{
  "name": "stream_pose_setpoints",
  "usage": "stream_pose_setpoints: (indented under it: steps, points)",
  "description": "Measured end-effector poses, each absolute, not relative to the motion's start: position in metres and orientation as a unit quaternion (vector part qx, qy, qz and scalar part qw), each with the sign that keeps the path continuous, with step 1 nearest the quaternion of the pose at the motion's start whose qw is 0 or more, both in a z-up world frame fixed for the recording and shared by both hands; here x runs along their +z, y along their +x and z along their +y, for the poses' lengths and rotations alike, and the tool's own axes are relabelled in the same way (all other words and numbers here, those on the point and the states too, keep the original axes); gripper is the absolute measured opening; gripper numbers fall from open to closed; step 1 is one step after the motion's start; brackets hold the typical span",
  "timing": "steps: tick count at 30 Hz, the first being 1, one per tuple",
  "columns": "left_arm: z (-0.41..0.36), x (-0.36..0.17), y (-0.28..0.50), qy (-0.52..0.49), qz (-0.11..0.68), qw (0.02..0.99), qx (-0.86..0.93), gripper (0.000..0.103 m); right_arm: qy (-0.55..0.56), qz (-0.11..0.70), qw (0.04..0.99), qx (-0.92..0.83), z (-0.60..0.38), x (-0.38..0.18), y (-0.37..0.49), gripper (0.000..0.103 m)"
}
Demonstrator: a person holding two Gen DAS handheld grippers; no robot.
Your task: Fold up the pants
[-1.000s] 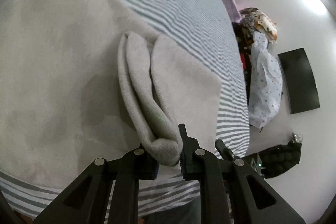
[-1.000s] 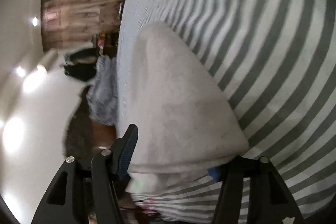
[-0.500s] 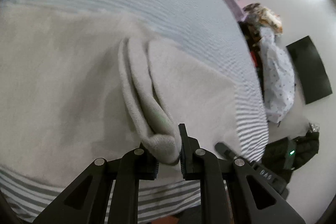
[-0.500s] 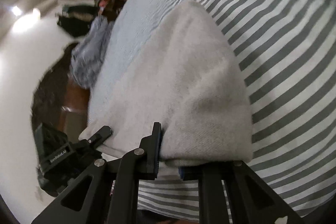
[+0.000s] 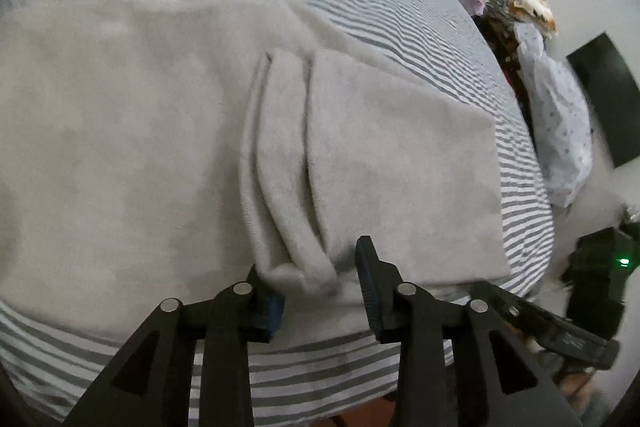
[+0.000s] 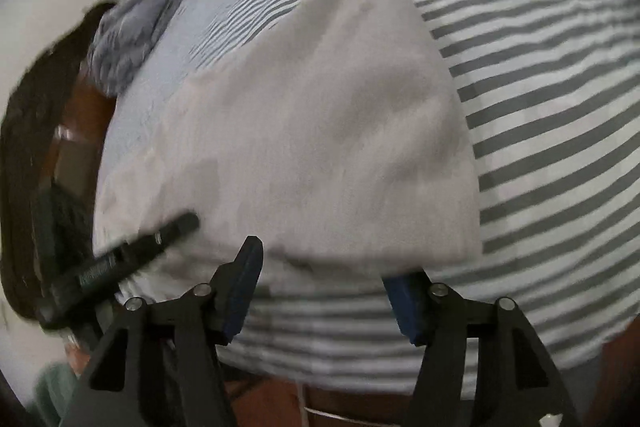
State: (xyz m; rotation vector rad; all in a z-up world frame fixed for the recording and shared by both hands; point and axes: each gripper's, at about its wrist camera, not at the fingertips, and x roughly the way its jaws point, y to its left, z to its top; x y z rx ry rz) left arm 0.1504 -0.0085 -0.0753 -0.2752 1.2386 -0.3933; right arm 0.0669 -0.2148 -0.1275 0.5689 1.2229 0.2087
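Observation:
The light grey pants (image 5: 128, 147) lie spread on the striped bed, with a folded flap (image 5: 400, 167) and a bunched ridge (image 5: 280, 187) running toward me. My left gripper (image 5: 316, 279) is open, its jaws either side of the ridge's near end and not pinching it. In the right wrist view the folded pants (image 6: 320, 131) lie flat near the bed's front edge. My right gripper (image 6: 328, 287) is open and empty just in front of the fold's near edge. The left gripper's fingertip (image 6: 176, 227) shows at its left.
The grey-and-white striped bed sheet (image 6: 560, 107) covers the bed; its front edge is just below both grippers. Beside the bed are a heap of patterned clothes (image 5: 560, 123), a dark bag (image 5: 600, 275) and a black screen (image 5: 612, 99) on the white wall.
Both grippers have opened and let go of the pants. The held fold has dropped onto the bed and lies flat; the grippers have drawn back slightly toward the bed's edge.

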Motion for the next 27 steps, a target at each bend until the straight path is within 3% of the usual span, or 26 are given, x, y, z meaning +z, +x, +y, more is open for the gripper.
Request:
stream_pose_setpoints:
  steps: [5, 10, 15, 22, 27]
  points:
    - [-0.007, -0.047, 0.133, -0.016, 0.521, 0.842, -0.142, 0.035, 0.219, 0.562, 0.786, 0.137, -0.212, -0.093, 0.057, 0.057]
    - [-0.011, -0.021, 0.126, -0.009, 0.465, 0.869, -0.170, 0.036, 0.145, 0.489, 0.855, 0.093, -0.224, -0.058, 0.079, 0.050]
    - [-0.045, -0.030, 0.134, 0.010, 0.469, 0.859, -0.204, 0.036, 0.135, 0.479, 0.866, 0.039, -0.244, -0.074, 0.150, 0.025]
    - [-0.049, -0.077, 0.154, -0.013, 0.531, 0.825, -0.194, 0.036, 0.107, 0.510, 0.854, 0.002, -0.254, -0.116, 0.206, 0.021]
    - [-0.043, -0.091, 0.154, -0.019, 0.531, 0.825, -0.192, 0.036, 0.098, 0.514, 0.852, 0.012, -0.250, -0.121, 0.198, 0.019]
